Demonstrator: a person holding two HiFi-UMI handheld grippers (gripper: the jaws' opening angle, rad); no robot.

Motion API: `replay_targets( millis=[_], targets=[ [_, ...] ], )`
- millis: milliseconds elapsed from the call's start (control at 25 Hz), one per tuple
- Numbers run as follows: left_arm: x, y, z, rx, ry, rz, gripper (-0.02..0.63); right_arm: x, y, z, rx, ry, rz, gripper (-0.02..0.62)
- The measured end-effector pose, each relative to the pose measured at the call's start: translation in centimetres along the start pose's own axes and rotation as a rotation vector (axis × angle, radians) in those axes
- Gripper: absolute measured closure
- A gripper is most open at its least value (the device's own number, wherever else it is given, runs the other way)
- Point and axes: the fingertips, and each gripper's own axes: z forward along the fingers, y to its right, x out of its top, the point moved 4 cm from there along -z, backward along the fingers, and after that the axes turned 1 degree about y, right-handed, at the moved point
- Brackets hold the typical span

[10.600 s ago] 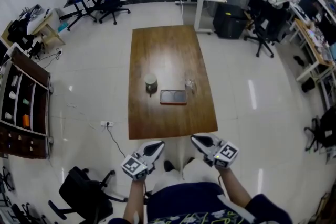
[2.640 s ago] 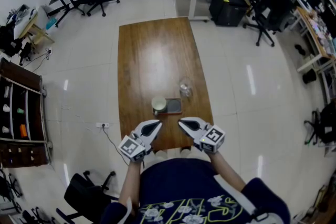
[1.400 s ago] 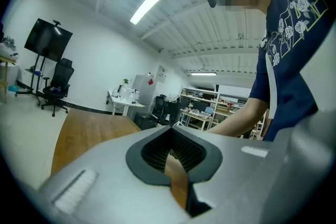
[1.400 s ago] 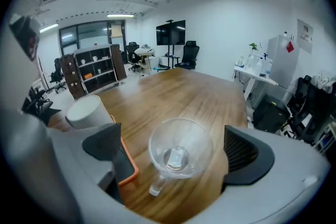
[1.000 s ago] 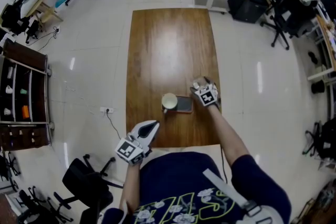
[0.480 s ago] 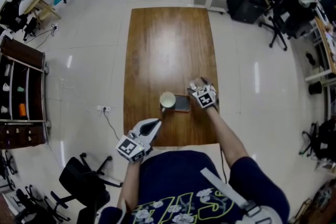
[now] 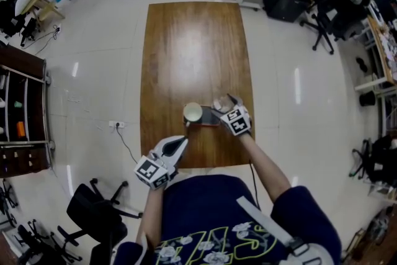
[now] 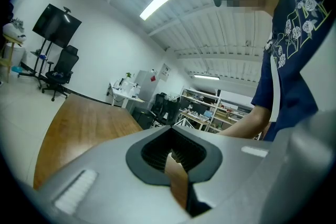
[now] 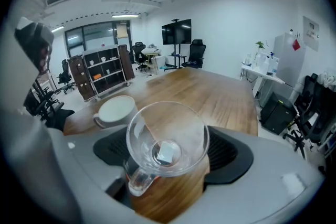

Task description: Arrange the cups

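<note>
Holding glass cup (image 9: 167,139) in right gripper (image 7: 224,103), close by white cup (image 7: 192,112).
Jaws stand wide and pinch the glass by its sides, mouth up, so nothing tips. It sits at the right end of the small dark tray (image 7: 206,117) on the wooden table (image 7: 192,40), probably to be set beside the white cup; lifted or resting, cannot tell. Left gripper (image 7: 180,143) has its jaws pressed together on nothing and waits at the table's near edge, out of the way.
</note>
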Motion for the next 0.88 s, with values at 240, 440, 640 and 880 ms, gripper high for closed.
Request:
replay_targets(
  millis=[240, 440, 640, 880],
  targets=[
    [-0.4, -0.2, -0.4, -0.005, -0.005, -0.008, 0.604, 0.3, -3.1, -1.0, 0.065, 0.002, -0.043, 0.19],
    [-0.4, -0.1, -0.6, -0.003, -0.009, -0.013, 0.604, 0.5, -3.4, -2.0, 0.08, 0.035, -0.036, 0.19],
    [-0.4, -0.2, -1.0, 0.001, -0.006, -0.027, 0.604, 0.7, -3.6, -3.0, 0.092, 0.074, -0.023, 0.19],
    [-0.4, -0.2, -1.4, 0.005, -0.012, -0.036, 0.604, 0.9, -4.1, -4.1, 0.112, 0.115, -0.013, 0.19]
  ],
)
